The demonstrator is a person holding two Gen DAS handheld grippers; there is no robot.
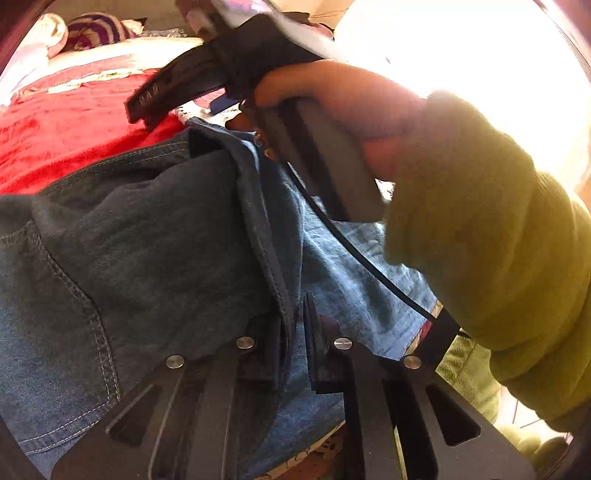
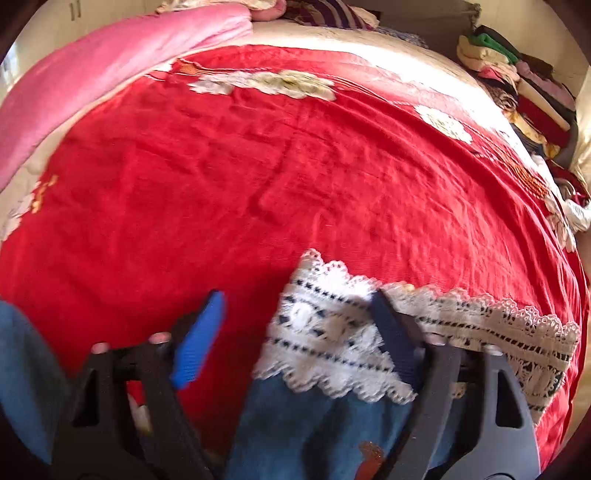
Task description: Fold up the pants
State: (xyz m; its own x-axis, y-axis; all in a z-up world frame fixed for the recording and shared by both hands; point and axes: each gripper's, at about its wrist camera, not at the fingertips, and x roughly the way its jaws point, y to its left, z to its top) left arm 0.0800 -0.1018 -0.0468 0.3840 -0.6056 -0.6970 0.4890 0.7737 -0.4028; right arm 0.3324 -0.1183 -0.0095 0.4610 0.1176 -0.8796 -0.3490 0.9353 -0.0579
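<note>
Blue denim pants (image 1: 147,229) lie on a red bedspread (image 2: 258,166). In the left wrist view my left gripper (image 1: 293,332) is shut on a raised fold of the denim along a stitched seam. The white lace hem (image 2: 332,332) of a pant leg lies between the fingers of my right gripper (image 2: 295,332), which is open. Its blue pad (image 2: 199,339) stands clear of the lace on the left, and its dark finger rests over the lace on the right. The left wrist view also shows the right gripper's dark finger (image 1: 166,88) above the pants, held by a hand (image 1: 332,96).
A green sleeve (image 1: 480,221) and a black cable (image 1: 351,251) cross over the pants at the right. A pink blanket (image 2: 110,62) lies at the bed's far left. Folded clothes (image 2: 524,85) are stacked at the far right. Striped fabric (image 1: 96,31) sits at the back.
</note>
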